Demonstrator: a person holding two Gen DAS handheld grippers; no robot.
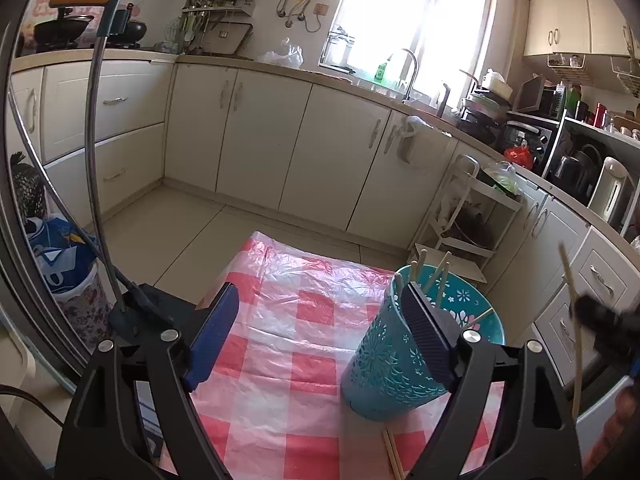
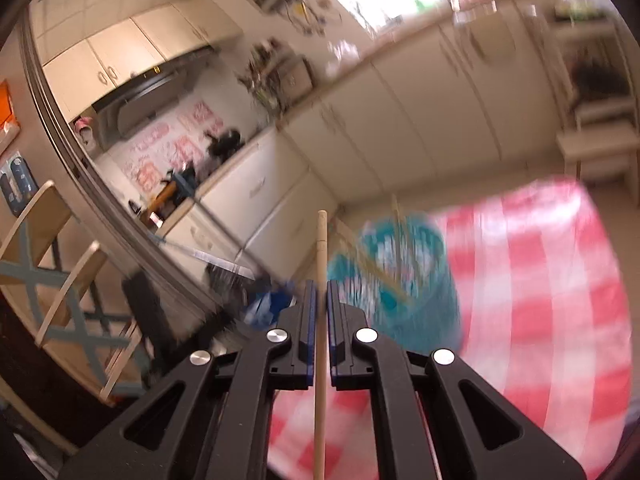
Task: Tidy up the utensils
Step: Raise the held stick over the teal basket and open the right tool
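Right wrist view only: right gripper (image 2: 321, 292) clamped tight on single wooden chopstick (image 2: 321, 320), stick running up between pads; rest is blurry. Left wrist view: left gripper (image 1: 316, 320) jaws wide, nothing pinched; right-hand pad just beside teal holder (image 1: 384, 364), touching or not, can't tell. Holder stands on red checked tablecloth (image 1: 288, 320), several chopsticks (image 1: 434, 276) upright inside; loose pair (image 1: 394, 454) lying at its base. Beyond: white cabinets (image 1: 264, 136), sink tap (image 1: 412, 68), bright window (image 1: 416, 12).
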